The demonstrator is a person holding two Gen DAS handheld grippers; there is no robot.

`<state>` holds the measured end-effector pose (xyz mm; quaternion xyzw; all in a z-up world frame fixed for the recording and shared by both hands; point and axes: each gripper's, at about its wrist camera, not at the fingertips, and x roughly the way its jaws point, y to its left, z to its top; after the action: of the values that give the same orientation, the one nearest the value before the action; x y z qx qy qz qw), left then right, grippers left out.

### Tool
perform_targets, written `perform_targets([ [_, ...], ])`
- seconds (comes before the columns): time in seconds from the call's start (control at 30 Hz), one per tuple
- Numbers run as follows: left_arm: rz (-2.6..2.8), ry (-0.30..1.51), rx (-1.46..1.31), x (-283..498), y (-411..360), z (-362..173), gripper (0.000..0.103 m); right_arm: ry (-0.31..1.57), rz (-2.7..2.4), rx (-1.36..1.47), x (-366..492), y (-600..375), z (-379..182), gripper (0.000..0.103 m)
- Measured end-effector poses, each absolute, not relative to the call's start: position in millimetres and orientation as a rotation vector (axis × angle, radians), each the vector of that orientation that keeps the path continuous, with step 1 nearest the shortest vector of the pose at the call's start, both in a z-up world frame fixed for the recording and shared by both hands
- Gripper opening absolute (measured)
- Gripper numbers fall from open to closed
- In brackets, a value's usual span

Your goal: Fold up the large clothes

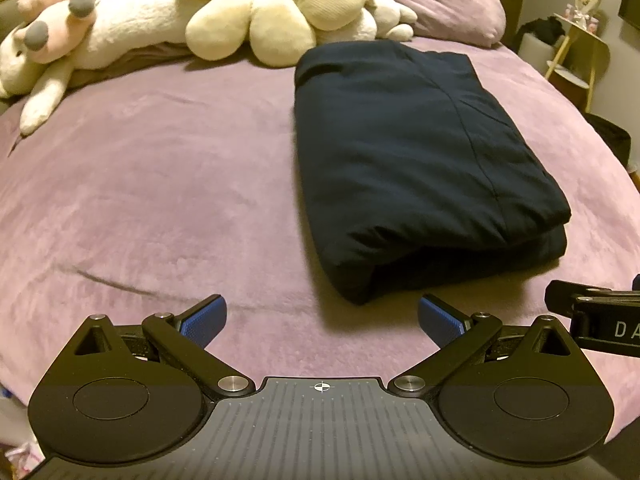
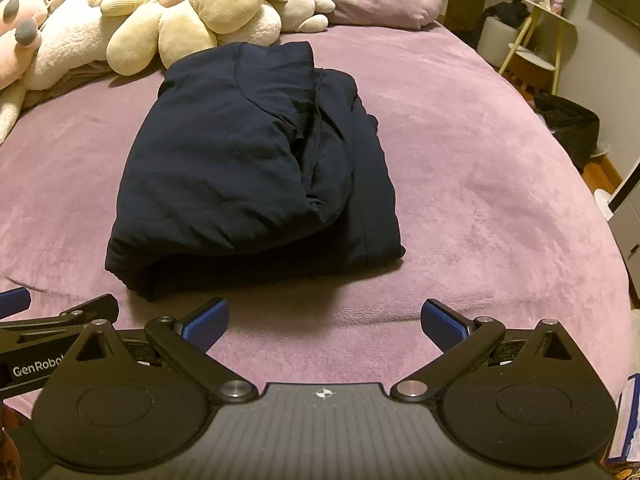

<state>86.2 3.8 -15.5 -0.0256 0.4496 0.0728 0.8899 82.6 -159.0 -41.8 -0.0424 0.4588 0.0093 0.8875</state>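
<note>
My left gripper [image 1: 322, 322] stands wide open with nothing between its blue pads, and my right gripper [image 2: 324, 324] is the same, spread wide and empty. Both hang low over the purple bedspread [image 1: 140, 200], near the bottom of each frame and a little back from the cloth. The dark navy garment [image 1: 416, 160] lies in the centre right of the left view and in the centre of the right view [image 2: 248, 168], already folded into a thick rectangle of several layers. I judge it soft and limp – it will sag if I lift it by one corner, and the top layer can slide off the lower ones. The near edge shows an open mouth between layers, so I would pinch there through all layers, one gripper at each near corner. Beyond it, in the upper left, lie a flower-shaped cushion [image 1: 276, 4] and white plush toys [image 1: 80, 28].
</note>
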Motion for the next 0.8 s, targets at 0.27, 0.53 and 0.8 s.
perform_targets([
  [0.27,0.143,0.937,-0.048,86.7,2.6,-15.6,0.103,0.953,0.017,-0.082,81.7,-160.1,-41.7,0.102],
  [0.53,0.143,0.943,-0.047,87.1,1.5,-17.1,0.103,0.958,0.016,-0.076,81.2,-161.0,-42.5,0.102],
  [0.8,0.137,0.944,-0.048,86.3,0.5,-18.1,0.103,0.957,0.015,-0.074,81.4,-161.5,-42.0,0.102],
])
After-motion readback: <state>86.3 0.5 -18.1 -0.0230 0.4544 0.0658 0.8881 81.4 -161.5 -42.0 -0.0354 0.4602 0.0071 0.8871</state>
